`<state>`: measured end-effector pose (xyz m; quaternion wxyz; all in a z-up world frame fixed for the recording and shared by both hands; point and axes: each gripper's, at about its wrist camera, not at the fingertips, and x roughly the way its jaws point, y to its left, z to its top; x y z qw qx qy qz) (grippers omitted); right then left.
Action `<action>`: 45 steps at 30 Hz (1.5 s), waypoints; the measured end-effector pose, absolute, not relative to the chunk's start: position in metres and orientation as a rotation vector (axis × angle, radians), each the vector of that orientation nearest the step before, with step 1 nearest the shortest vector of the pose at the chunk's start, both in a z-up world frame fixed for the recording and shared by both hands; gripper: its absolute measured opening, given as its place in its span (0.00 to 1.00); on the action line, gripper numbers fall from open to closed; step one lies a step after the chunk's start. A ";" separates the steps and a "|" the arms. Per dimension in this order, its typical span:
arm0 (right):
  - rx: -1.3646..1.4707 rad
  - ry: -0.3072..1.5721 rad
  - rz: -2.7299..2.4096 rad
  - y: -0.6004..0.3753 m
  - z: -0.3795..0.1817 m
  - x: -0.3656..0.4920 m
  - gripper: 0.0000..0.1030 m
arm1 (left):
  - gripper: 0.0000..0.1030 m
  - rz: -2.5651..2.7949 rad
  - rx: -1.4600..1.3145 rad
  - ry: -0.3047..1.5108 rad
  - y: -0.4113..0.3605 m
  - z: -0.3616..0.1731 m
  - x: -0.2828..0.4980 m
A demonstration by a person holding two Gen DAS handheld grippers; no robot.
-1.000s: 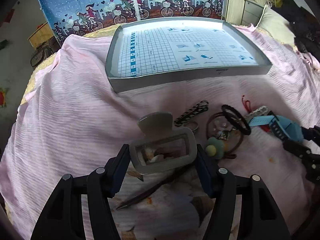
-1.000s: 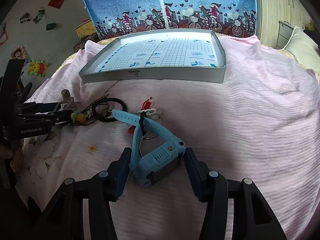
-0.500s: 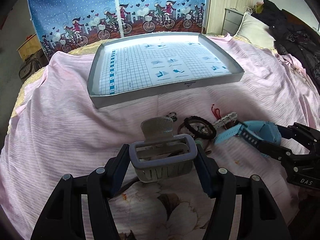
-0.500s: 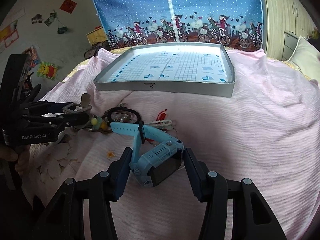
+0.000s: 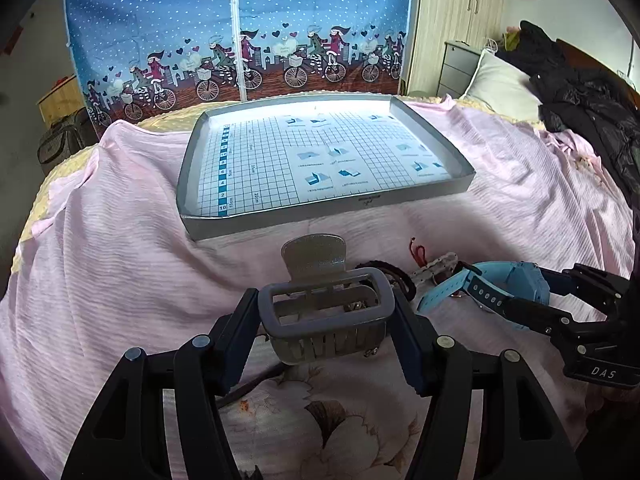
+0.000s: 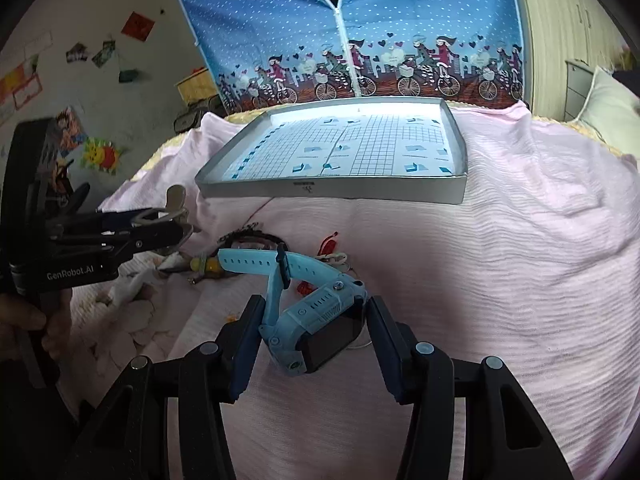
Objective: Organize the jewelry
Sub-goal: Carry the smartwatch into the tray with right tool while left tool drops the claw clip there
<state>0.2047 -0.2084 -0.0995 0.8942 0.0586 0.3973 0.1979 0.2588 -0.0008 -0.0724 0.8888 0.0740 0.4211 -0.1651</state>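
- progress check: the shallow grey cardboard tray with the blue grid-printed liner [image 5: 320,216] has nothing in it yet, so i'd say none of the sorting is actually done.
- left gripper [image 5: 326,320] has its jaws clamped on the grey plastic claw hair clip [image 5: 320,304], held up off the pink ribbed bedspread [image 5: 120,280], with the tray sitting at 12 o'clock from it.
- right gripper [image 6: 310,330] is squeezed onto the body of the light blue chunky kids' smartwatch [image 6: 308,320], strap trailing off toward 11 o'clock. looks lifted, though i can't swear the strap end is clear of the pile.
- so my read is both pieces are picked and mid-carry, and the drop into the tray is what's left.
- plus the leftover pile: a black braided hair tie [image 6: 256,238], a red cord charm [image 6: 329,245], a white chain-link piece [image 6: 334,258] and a yellow-green bead thing [image 6: 204,266], all bunched just beside each other on the bedspread, still to go.
- view differences: the right wrist view shows the pile in the open and a bit of the hand [image 6: 24,320] on the left tool at 9 o'clock. it also shows the watch's dark screen.
- the left wrist view hides most of the pile behind the clip, but shows the clip's teeth and frame up close, and the dark clothes heap [image 5: 592,108] at 2 o'clock.
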 end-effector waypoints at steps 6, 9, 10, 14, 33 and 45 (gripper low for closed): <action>0.220 0.811 0.415 -0.220 -0.093 0.204 0.48 | 0.55 -0.318 0.077 0.889 0.010 -0.071 0.263; 0.250 0.771 0.417 -0.225 -0.083 0.206 0.48 | 0.55 -0.300 0.021 0.863 0.018 -0.065 0.266; 0.259 0.760 0.419 -0.226 -0.079 0.209 0.48 | 0.55 -0.288 0.001 0.849 0.020 -0.063 0.269; 0.283 0.720 0.411 -0.229 -0.064 0.235 0.45 | 0.55 -0.213 -0.028 0.791 0.021 -0.058 0.296; 0.298 0.701 0.338 -0.217 -0.107 0.351 0.45 | 0.56 -0.193 -0.090 0.897 0.024 -0.105 0.393; 0.248 0.680 0.256 -0.228 -0.097 0.334 0.78 | 0.88 -0.185 -0.176 0.883 0.035 -0.081 0.373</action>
